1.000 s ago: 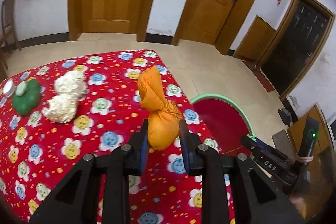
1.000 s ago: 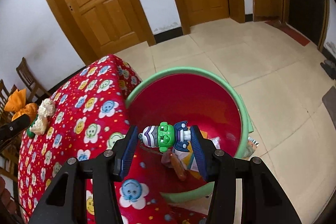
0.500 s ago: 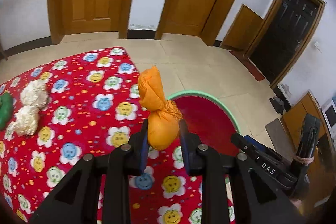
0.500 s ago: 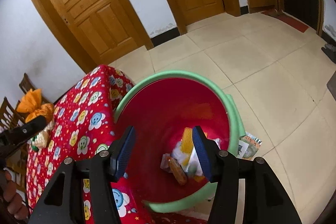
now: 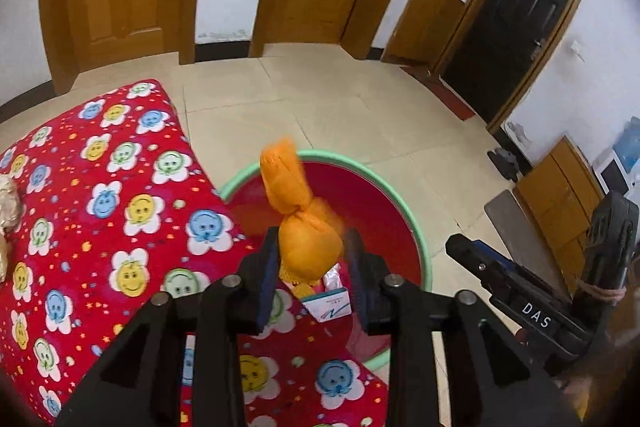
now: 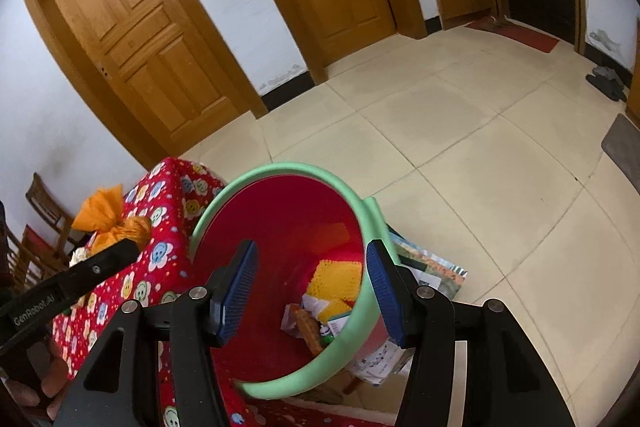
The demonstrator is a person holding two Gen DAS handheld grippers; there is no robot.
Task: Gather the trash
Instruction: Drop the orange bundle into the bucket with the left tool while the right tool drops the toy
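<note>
My left gripper is shut on a knotted orange bag and holds it over the near edge of the red bin with a green rim. In the right wrist view the orange bag and the left gripper show at the left, above the table. My right gripper is open and empty above the bin. Several pieces of trash lie on the bin's bottom, among them a yellow piece and a white carton.
The table with a red flowered cloth is at the left, against the bin. Crumpled paper wads lie at its far left edge. Papers lie on the tiled floor beside the bin. Wooden chairs stand behind the table.
My right gripper opened and dropped the green and purple toy into the bin. My left gripper carried the orange bag rightward from over the table to the bin's edge.
</note>
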